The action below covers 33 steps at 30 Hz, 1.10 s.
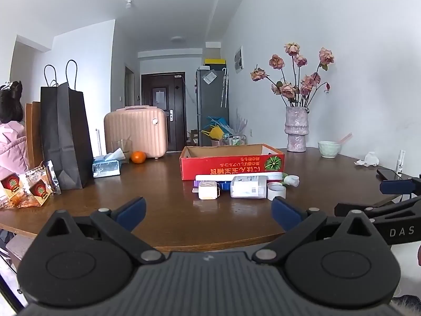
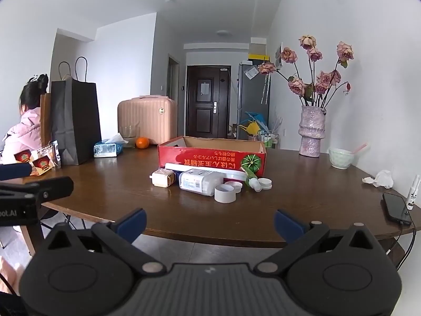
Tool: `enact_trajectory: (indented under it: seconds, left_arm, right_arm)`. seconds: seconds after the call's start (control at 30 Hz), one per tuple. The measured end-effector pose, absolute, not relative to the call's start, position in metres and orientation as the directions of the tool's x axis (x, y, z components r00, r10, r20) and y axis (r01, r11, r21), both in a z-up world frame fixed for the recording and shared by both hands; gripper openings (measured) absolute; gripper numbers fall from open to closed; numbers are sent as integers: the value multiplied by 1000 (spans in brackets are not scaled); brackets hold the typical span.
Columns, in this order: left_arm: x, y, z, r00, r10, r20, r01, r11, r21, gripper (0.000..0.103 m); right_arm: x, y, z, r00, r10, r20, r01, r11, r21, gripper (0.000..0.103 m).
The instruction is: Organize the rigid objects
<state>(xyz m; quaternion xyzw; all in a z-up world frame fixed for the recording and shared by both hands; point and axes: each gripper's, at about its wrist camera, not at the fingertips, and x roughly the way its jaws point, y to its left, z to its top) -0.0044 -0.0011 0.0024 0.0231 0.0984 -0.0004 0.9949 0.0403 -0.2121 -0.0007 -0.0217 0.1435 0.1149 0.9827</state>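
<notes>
An open red cardboard box (image 1: 231, 164) (image 2: 210, 158) stands mid-table. In front of it lie a clear plastic bottle on its side (image 1: 248, 187) (image 2: 201, 181), a white charger cube (image 1: 208, 190) (image 2: 163, 179), a roll of white tape (image 1: 276, 191) (image 2: 224, 193), a long white case (image 1: 238, 177) (image 2: 205, 169), a small green-and-white bottle (image 2: 252, 181) and a white lid (image 2: 265, 183). My left gripper (image 1: 209, 214) is open and empty, at the near table edge. My right gripper (image 2: 209, 222) is open and empty, just short of the table edge.
Brown wooden table (image 1: 163, 200) (image 2: 302, 200). At left: black paper bag (image 1: 64, 137), tissue pack (image 1: 106, 167), orange (image 1: 138, 157), snack packets (image 1: 29, 188). At right: vase of dried roses (image 2: 311, 134), bowl (image 2: 340, 158), phone (image 2: 396, 208), spray bottle (image 2: 413, 192). A person (image 2: 23, 129) sits at far left.
</notes>
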Motion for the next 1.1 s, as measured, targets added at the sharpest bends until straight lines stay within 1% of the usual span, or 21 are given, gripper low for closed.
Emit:
enact_trajectory:
  seconds: [1.1]
  left_arm:
    - [-5, -4, 1, 983, 2, -184, 10, 998, 65, 103]
  right_arm:
    - [40, -213, -1, 934, 216, -283, -228, 974, -9, 103]
